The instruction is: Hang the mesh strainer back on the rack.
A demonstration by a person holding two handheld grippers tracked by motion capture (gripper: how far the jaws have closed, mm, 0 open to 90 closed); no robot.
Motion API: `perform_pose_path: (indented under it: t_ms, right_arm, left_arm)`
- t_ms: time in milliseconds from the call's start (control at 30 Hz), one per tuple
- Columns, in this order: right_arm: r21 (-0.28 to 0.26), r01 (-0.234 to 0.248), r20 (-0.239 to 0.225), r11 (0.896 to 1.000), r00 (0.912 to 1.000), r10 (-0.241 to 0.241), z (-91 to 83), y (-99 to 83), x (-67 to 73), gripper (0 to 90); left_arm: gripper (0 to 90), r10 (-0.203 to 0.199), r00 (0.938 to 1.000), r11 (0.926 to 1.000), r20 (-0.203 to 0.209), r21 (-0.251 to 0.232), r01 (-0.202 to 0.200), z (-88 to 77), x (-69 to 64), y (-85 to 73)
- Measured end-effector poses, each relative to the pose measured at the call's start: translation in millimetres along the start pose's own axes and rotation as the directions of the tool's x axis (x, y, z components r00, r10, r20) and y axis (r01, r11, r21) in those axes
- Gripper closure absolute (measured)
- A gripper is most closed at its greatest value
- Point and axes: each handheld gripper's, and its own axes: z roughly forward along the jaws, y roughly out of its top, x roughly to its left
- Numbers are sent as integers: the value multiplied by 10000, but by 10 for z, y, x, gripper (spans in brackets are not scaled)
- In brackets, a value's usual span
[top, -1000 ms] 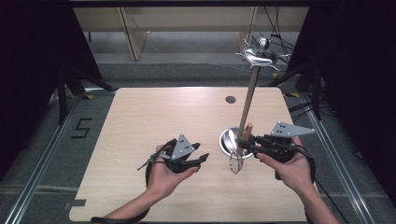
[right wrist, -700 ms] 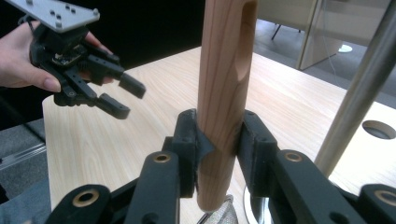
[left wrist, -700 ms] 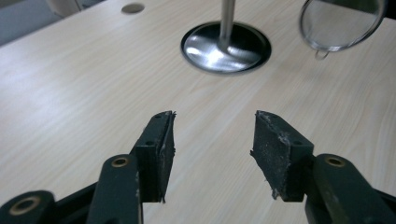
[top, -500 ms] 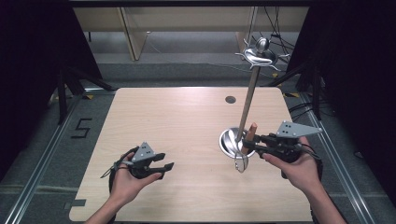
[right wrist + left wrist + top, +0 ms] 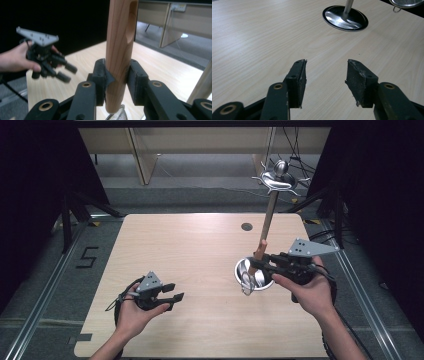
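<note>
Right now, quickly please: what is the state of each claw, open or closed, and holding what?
Left claw: open, holding nothing, above the table.
Right claw: closed on the wooden handle.

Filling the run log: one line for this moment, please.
left gripper: open, empty, above table | right gripper: shut on wooden handle | strainer by stand base

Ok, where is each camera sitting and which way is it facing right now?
High view: fixed above the person's side, looking forward and down on the table; both hands show.
Left gripper view: rides the open left gripper, facing the stand base.
Right gripper view: rides the right gripper, shut on the wooden handle.
Shared: the left gripper appears in high and right views.
</note>
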Motion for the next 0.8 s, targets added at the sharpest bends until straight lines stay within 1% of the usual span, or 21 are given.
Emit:
perform_pose_path:
  t_ms: [33, 67, 100, 133, 167, 200, 233, 267, 300, 367, 400, 433, 467, 500, 533, 567, 600, 633, 667, 700, 800]
  right_arm:
    - [-63, 134, 12, 9999, 9999, -134, -4, 35, -7, 714]
    - [-94, 20, -10, 10000, 10000, -20, -9, 62, 1, 714]
    - [-211, 143, -68, 9997, 9999, -144, -4, 110, -9, 714]
    - [-211, 143, -68, 9997, 9999, -144, -4, 110, -9, 714]
    - [-318, 242, -55, 9992, 9997, -244, -2, 126, -15, 714]
    - [-262, 38, -73, 9996, 10000, -40, -10, 133, -3, 714]
    - [-282, 15, -217, 9996, 9998, -21, -5, 144, -15, 714]
    - [-282, 15, -217, 9996, 9998, -21, -5, 144, -15, 714]
    - [-209, -140, -164, 9997, 9998, 136, -13, 153, -11, 714]
    - [-240, -147, -203, 9996, 9997, 143, -14, 161, -15, 714]
    - [-196, -112, -128, 9997, 9999, 109, -23, 184, -7, 714]
    - [-228, -33, -121, 9997, 9999, 30, -29, 200, -5, 714]
    - [-325, 23, -90, 9995, 10000, -26, -32, 216, -4, 714]
    - [-355, -89, -112, 9993, 9999, 85, -43, 232, 11, 714]
    - [-511, 118, -9, 9986, 9999, -119, -49, 251, 6, 714]
    - [-511, 118, -9, 9986, 9999, -119, -49, 251, 6, 714]
    - [-534, 52, 11, 9986, 10000, -52, -70, 288, 17, 714]
    - [-570, -23, -89, 9984, 10000, 18, -68, 301, 19, 715]
    - [-591, -42, -58, 9982, 10000, 39, -72, 315, 20, 715]
    - [-630, 57, -63, 9980, 10000, -61, -67, 326, 8, 714]
    - [-628, 131, -7, 9979, 9999, -131, -70, 345, 6, 715]
  left_arm:
    - [490, -41, 10000, 10000, 46, -42, 41, 7, 8, -9]
    - [490, -27, 10000, 9999, -30, 108, 27, 4, 16, -10]
    - [490, -67, 10000, 9997, -51, 215, 68, 23, 34, -19]
    - [490, -67, 10000, 9997, -51, 215, 68, 23, 34, -19]
    - [490, -93, 9999, 9998, -112, 151, 94, 36, 35, -21]
    - [490, -75, 9999, 9999, -100, 117, 76, 44, 35, -18]
    - [489, -29, 10000, 9998, -43, 188, 30, 41, 36, -6]
    - [489, 15, 9999, 9998, -138, 221, -12, 33, 26, 2]
    - [487, -23, 9999, 10000, -108, 42, 24, 36, 15, -6]
    - [484, -28, 10000, 9999, -67, 138, 29, 31, 18, -11]
    - [482, 149, 9997, 9992, -211, 365, -141, 19, 32, -18]
    - [480, -107, 9999, 9998, -112, 152, 108, 45, 47, -39]
    - [480, -107, 9999, 9998, -112, 152, 108, 45, 47, -39]
    - [480, -196, 9995, 9998, -239, 68, 198, 48, 62, -53]
    - [480, -198, 9996, 9998, -211, 56, 200, 44, 73, -55]
    - [479, -198, 9996, 9998, -211, 56, 200, 44, 73, -55]
    - [477, -308, 9992, 9995, -239, 19, 308, 39, 84, -58]
    - [475, -321, 9991, 9994, -264, 98, 323, 32, 90, -57]
    - [473, -380, 9989, 9993, -286, 34, 381, 36, 91, -59]
    - [472, -380, 9989, 9993, -286, 34, 381, 36, 91, -59]
    - [470, -420, 9988, 9991, -263, -1, 420, 44, 97, -61]
